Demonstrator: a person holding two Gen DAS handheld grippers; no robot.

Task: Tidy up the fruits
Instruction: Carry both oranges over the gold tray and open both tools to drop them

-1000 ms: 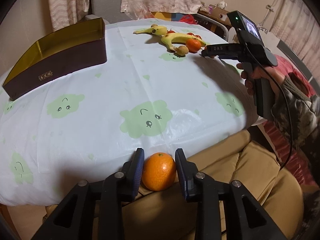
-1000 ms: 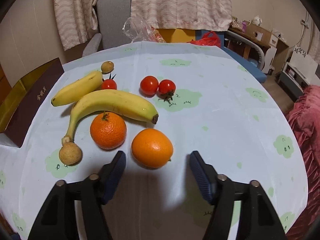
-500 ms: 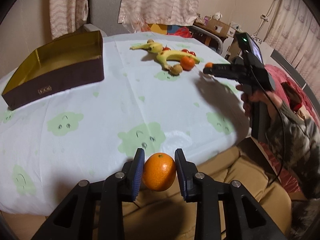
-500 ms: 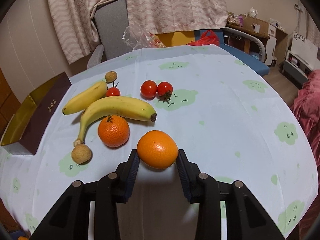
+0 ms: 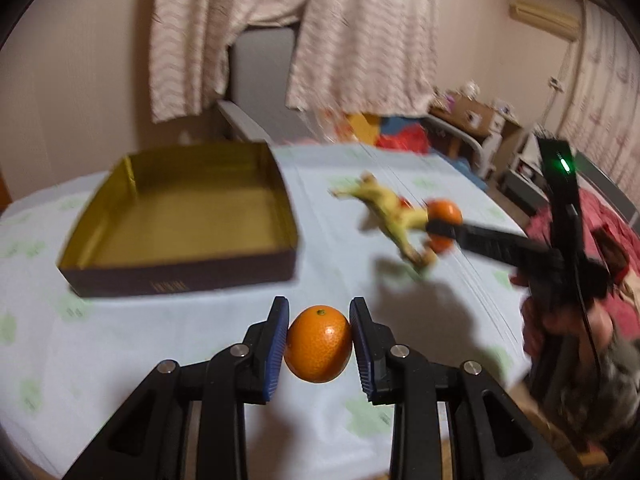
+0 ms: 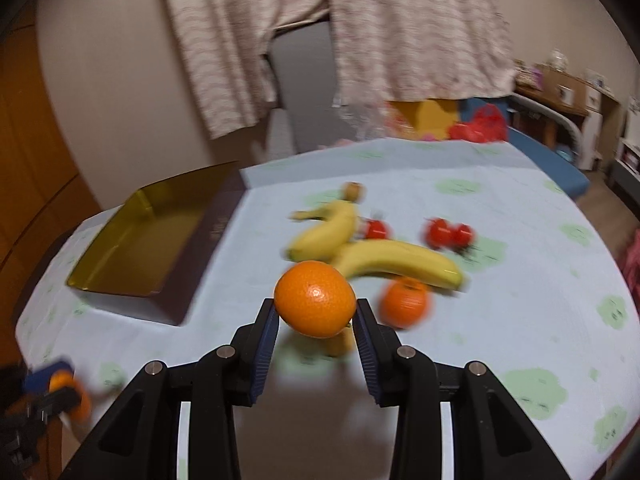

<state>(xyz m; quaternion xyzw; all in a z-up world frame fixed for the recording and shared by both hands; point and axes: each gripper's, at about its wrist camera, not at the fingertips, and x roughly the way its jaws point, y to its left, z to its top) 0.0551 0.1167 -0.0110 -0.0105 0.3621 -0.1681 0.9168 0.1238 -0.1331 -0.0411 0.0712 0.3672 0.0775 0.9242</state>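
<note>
L tongs point(image 5: 319, 344) pinching an orange point(image 5: 319, 345) above the table point(image 5: 200, 328), stem dimple up & slightly away, near-round so no clear long axis. R tongs point(image 6: 316, 322) pinching a 2nd orange point(image 6: 315, 299) over the fruit pile; big banana point(image 6: 400, 266) lies long axis across, dark tip to the right. Box point(image 5: 180, 216) open, beside the pile

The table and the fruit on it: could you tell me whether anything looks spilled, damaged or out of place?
Nothing stands out. The box sits upright and empty on the tablecloth, the bananas and tomatoes lie loose beside it, and each gripper holds a whole orange.
</note>
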